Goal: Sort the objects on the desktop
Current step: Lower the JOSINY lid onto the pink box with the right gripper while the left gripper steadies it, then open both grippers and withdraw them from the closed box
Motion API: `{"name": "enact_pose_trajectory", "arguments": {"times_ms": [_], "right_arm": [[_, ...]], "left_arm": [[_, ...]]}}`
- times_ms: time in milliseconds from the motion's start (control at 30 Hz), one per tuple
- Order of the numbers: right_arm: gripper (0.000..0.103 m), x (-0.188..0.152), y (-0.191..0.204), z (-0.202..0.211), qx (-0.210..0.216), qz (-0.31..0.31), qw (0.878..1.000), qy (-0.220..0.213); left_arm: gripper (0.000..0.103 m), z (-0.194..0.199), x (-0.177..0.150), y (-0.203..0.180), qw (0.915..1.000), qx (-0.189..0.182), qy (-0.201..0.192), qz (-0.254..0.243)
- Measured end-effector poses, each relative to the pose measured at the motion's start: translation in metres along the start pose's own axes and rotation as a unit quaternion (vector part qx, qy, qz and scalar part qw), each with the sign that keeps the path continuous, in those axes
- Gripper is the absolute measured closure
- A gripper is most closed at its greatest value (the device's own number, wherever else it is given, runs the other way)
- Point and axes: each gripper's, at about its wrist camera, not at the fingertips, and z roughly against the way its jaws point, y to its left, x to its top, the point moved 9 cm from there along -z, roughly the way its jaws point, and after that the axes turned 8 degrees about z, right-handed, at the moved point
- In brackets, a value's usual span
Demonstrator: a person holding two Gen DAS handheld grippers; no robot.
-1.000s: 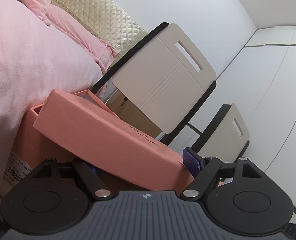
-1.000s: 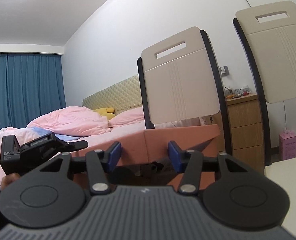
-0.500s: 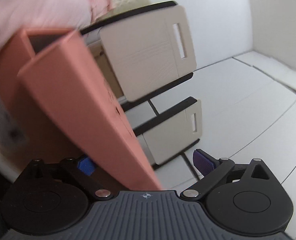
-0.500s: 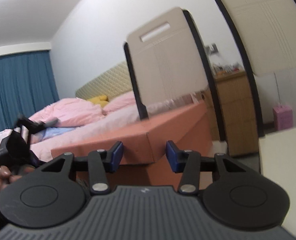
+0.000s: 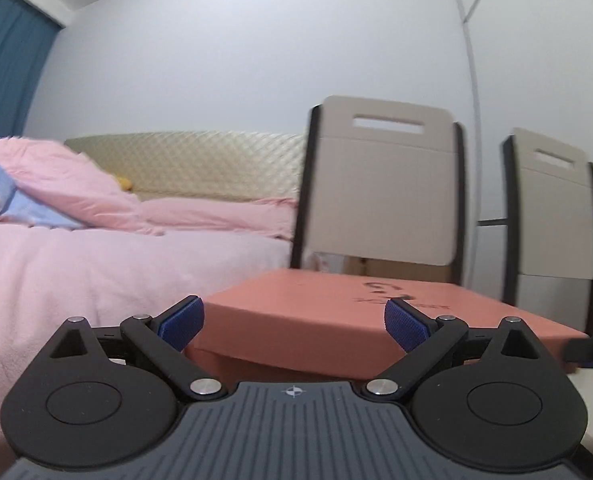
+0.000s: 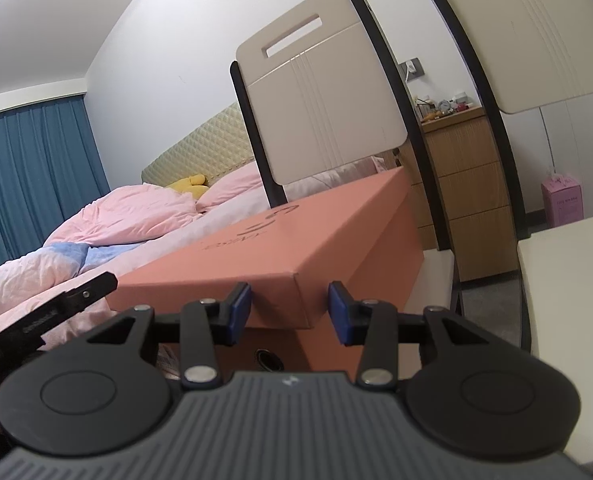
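Note:
A salmon-pink shoebox [image 5: 336, 320] with its lid lying flat on top is just ahead of both grippers; it also shows in the right wrist view [image 6: 304, 240]. My left gripper [image 5: 294, 326] is open, its blue pads either side of the lid's near corner, not touching. My right gripper [image 6: 290, 312] is partly open around the lid's front corner, with its blue pads close to the lid edge; I cannot tell whether they touch it. The left gripper's tip shows at the left of the right wrist view [image 6: 76, 296].
Two beige chairs with black frames [image 5: 384, 196] [image 6: 324, 100] stand behind the box. A bed with pink bedding [image 5: 96, 248] lies to the left. A white table edge [image 6: 572, 280] is at the right. A wooden drawer unit [image 6: 464, 184] stands by the wall.
The lid, tilted up and held by my left gripper earlier, now lies flat on the box. My left gripper has let go, opened and levelled out. My right gripper stays at the box corner.

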Motion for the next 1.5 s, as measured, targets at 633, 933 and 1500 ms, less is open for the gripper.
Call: {"name": "enact_pose_trajectory", "arguments": {"times_ms": [633,933,1500], "right_arm": [[0.06,-0.006,0.001,-0.022,0.0,-0.022,1.0,0.01],[0.06,0.001,-0.01,-0.021,-0.023,-0.044,0.999,-0.007],[0.058,0.007,-0.025,-0.017,-0.037,-0.067,0.997,-0.021]], "left_arm": [[0.01,-0.069,0.014,0.027,0.997,0.04,0.06,0.028],[0.01,-0.07,0.009,0.018,0.9965,0.013,0.081,0.014],[0.01,-0.066,-0.007,0.01,0.9916,-0.008,0.128,0.014]]}}
